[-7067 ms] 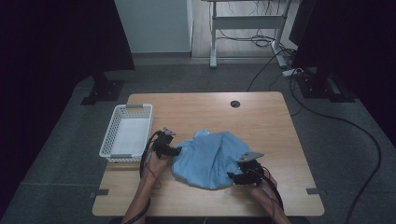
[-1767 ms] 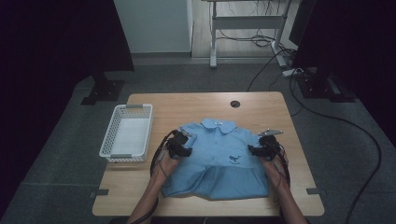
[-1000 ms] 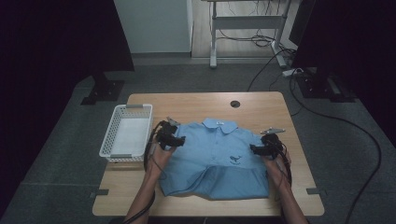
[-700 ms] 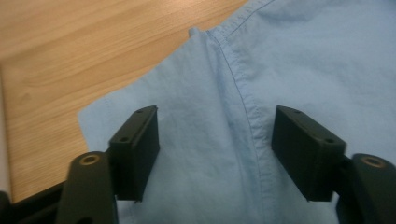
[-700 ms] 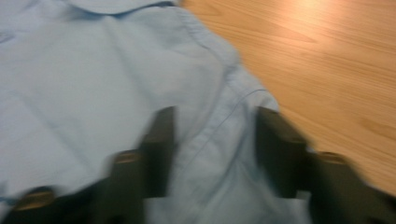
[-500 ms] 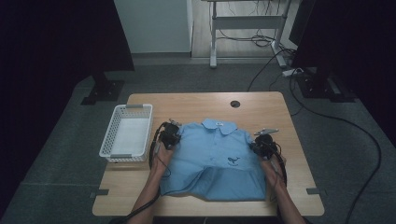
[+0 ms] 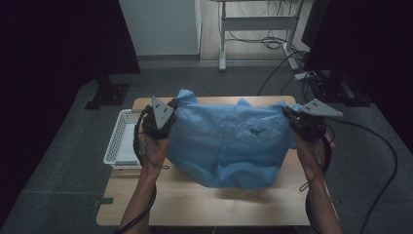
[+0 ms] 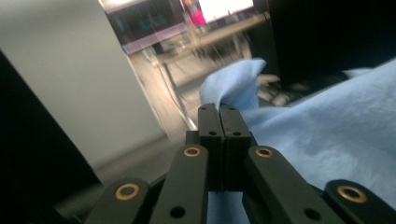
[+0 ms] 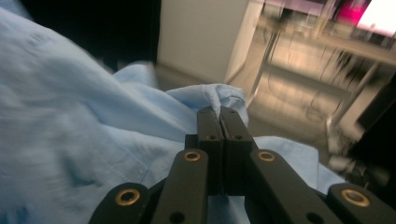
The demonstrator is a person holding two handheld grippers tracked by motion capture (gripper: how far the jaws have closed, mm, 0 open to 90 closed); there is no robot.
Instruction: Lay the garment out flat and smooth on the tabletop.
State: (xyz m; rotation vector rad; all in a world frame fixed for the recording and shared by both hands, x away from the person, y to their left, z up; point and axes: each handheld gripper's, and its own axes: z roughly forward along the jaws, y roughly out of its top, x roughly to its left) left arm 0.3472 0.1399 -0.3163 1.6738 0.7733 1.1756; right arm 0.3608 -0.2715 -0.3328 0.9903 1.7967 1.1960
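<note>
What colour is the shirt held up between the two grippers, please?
Light blue shirt, clearest in the high view.

A lab or recording studio is showing here: black curtains (image 7: 58,44) are enclosing a lone wooden table (image 7: 204,202) on grey carpet, cables (image 7: 277,73) are trailing across the floor (toward a power strip), and a height-adjustable desk frame (image 7: 253,22) is standing behind.

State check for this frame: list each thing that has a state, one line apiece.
Light blue polo shirt: lifted, spread between both grippers, lower hem hanging just above the table.
Left gripper: shut on the shirt's fabric.
Right gripper: shut on the shirt's fabric.
White plastic mesh basket: upright on the wooden table, nothing visible inside.
</note>
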